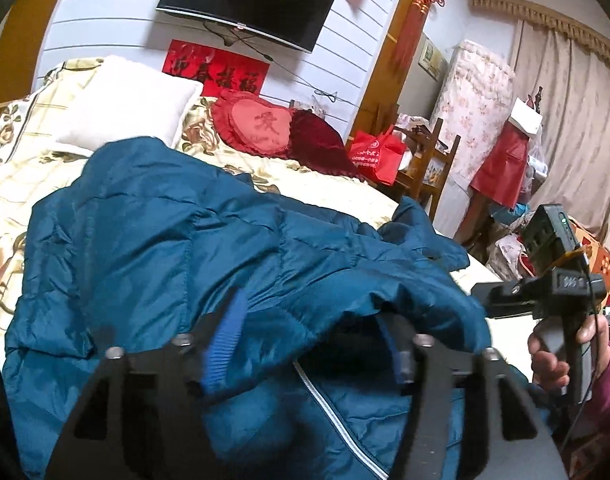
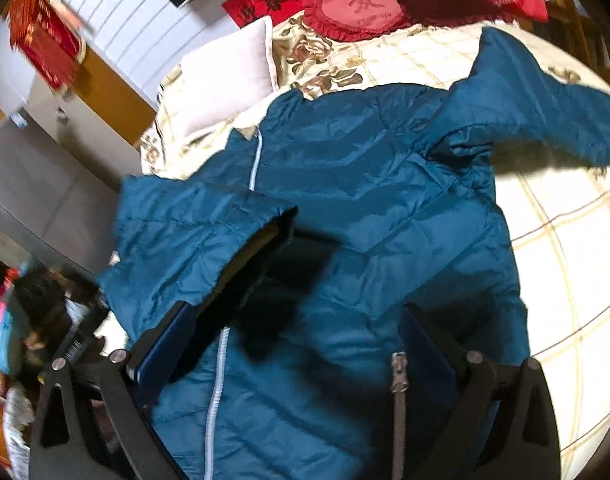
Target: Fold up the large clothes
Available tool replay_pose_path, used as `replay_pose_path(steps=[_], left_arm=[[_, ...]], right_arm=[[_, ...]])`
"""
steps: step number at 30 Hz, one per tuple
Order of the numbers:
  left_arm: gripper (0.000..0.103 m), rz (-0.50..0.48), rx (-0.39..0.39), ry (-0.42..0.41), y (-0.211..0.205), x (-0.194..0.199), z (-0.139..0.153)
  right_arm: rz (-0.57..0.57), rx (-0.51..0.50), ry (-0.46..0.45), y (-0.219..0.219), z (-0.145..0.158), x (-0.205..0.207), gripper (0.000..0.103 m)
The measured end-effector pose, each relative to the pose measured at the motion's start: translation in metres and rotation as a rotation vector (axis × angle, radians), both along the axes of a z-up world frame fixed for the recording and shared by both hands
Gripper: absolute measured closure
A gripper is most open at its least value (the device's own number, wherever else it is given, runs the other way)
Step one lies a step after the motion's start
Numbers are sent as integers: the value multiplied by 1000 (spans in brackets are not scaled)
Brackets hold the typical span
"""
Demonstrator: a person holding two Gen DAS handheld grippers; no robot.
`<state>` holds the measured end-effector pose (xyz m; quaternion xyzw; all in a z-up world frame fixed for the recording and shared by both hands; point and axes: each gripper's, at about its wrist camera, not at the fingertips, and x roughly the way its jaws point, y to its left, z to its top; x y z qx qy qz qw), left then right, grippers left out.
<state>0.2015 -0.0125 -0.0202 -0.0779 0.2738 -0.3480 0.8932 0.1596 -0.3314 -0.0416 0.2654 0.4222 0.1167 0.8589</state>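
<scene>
A teal quilted puffer jacket (image 1: 193,240) lies spread on the bed, its white zipper (image 2: 217,392) running down the front. In the left wrist view my left gripper (image 1: 309,344) is open, its blue-padded fingers (image 1: 225,336) wide apart, with a fold of jacket draped over the right finger. In the right wrist view my right gripper (image 2: 301,340) is open just above the jacket (image 2: 365,200); a sleeve (image 2: 201,236) lies over its left finger, another sleeve (image 2: 545,112) stretches to the right. The right gripper's body (image 1: 553,280) shows at the right of the left wrist view.
The bed has a cream floral sheet (image 2: 553,240), a white pillow (image 1: 125,100), a red heart cushion (image 1: 261,124) and a dark red cushion (image 1: 317,136) at its head. A TV (image 1: 249,0) hangs on the wall. Wooden chair (image 1: 429,164) and clutter stand beside the bed.
</scene>
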Motion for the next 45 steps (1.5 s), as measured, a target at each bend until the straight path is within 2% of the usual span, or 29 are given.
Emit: replay_pose_path(steps=[3, 5, 10, 14, 18, 22, 23, 25, 27, 30, 33, 37, 41, 45], left_arm=[[19, -8, -6, -2, 1, 0, -1], [18, -16, -4, 9, 0, -1, -2], [18, -34, 0, 29, 1, -9, 2], [18, -22, 27, 9, 5, -22, 8], [18, 40, 68, 5, 11, -29, 8], [18, 154, 159, 9, 17, -31, -2], [18, 181, 177, 19, 20, -30, -7], [18, 223, 190, 37, 25, -28, -13], [18, 250, 187, 54, 30, -27, -19], [18, 288, 169, 89, 40, -24, -24], [19, 363, 169, 106, 51, -21, -29], [19, 424, 148, 122, 61, -17, -36], [20, 468, 155, 169, 69, -9, -46], [21, 500, 163, 245, 74, -2, -59]], right_arm=[[-10, 92, -2, -5, 0, 1, 0], [-28, 105, 5, -6, -2, 2, 0], [-68, 35, 45, -7, -11, 5, 0], [-97, -30, 74, -6, -21, 8, 0], [-95, -61, 102, 6, -34, 23, 0], [-94, -128, 109, 29, -45, 45, 0], [-91, -158, 116, 36, -47, 51, 3], [-57, -238, 109, 52, -49, 62, 22], [-5, -335, 61, 67, -40, 73, 59], [-19, -456, -34, 72, -15, 81, 79], [-61, -574, -120, 68, 10, 93, 84], [-126, -678, -185, 52, 30, 113, 85], [-163, -725, -156, 33, 29, 140, 85], [-178, -762, -84, 24, 1, 172, 86]])
